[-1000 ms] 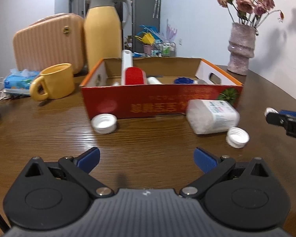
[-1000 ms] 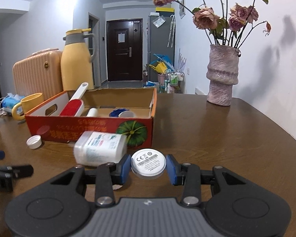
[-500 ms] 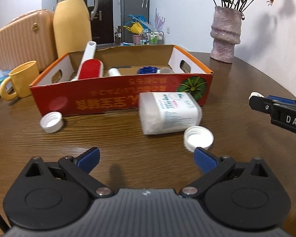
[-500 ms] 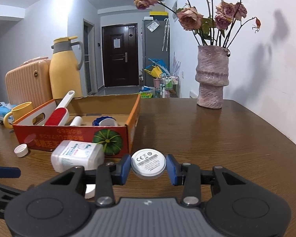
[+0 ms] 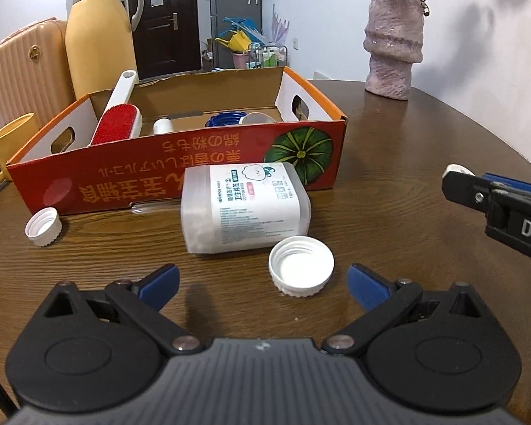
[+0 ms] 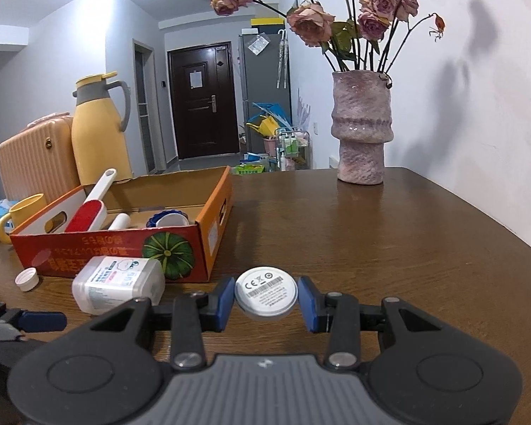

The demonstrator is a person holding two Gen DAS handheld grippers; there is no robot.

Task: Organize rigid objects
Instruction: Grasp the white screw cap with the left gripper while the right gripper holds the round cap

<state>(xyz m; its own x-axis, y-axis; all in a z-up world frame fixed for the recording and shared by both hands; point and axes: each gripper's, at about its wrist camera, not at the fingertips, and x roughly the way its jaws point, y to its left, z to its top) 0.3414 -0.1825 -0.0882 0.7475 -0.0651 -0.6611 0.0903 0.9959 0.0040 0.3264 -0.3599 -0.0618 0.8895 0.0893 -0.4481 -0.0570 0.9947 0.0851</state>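
Our right gripper point(image 6: 266, 299) is clamped on a white disc point(image 6: 266, 296); our left gripper point(image 5: 263, 283) gapes apart. Frame centre, a white cap point(image 5: 301, 271) lies just before a toppled plastic tub point(image 5: 245, 208) fronting the cardboard box point(image 5: 180, 173).

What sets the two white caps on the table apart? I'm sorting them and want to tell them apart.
The cap near the left claw looks wider and shallower; the cap by the box's corner looks smaller and taller. The first lies beside the plastic jar, between the open claw's fingers; the second sits alone, far to the left. Both are white, ribbed and lie open side up.
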